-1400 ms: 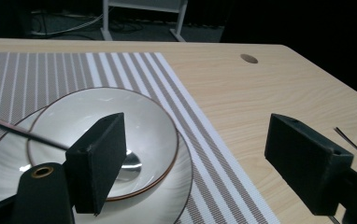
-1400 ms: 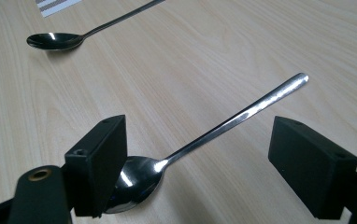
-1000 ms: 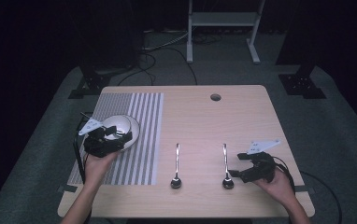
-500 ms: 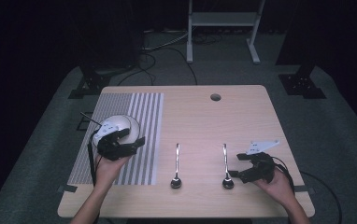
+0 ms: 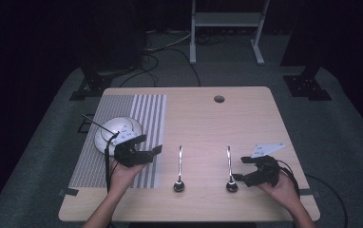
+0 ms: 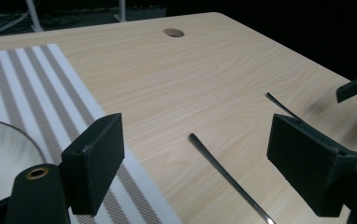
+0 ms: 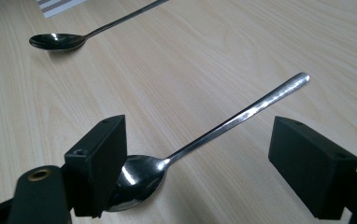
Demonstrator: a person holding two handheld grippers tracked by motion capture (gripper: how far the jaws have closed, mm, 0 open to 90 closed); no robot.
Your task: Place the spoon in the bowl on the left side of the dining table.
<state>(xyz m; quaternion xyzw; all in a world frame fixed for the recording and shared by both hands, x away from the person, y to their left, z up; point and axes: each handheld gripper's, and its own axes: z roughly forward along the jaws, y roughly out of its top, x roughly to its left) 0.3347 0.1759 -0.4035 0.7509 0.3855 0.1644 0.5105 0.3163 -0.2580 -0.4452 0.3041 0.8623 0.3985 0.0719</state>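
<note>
Two spoons are lying on the worktop [image 5: 265,114], handles pointing away from me, and I am taking the striped placemat [image 5: 137,111] as my landmark: the left spoon [image 5: 179,171] is resting just off the mat's right edge, and the right spoon [image 5: 229,168] is sitting farther out from the mat on bare wood. A white plate [image 5: 122,127] is sitting on the mat. I am holding the left hand-held gripper [image 5: 152,151] over the mat's right edge, beside the plate, jaws spread wide with nothing between them, and pointing across toward the left spoon. I am keeping the right hand-held gripper [image 5: 239,170] low at the right spoon's bowl, well off the mat; its jaws are also standing wide and gripping nothing, with the bowl [image 7: 137,179] lying close against one jaw and the handle running out between the two. My worry is the pickup: as I judge it, a thin, polished spoon lying flat is offering little to bite on, so closing on the rounded bowl could squirt it sideways or tip the handle up. Coming down too steeply could also jam a jaw on the wood, and a careless sweep by the left one could catch the mat's edge or nudge the plate.
</note>
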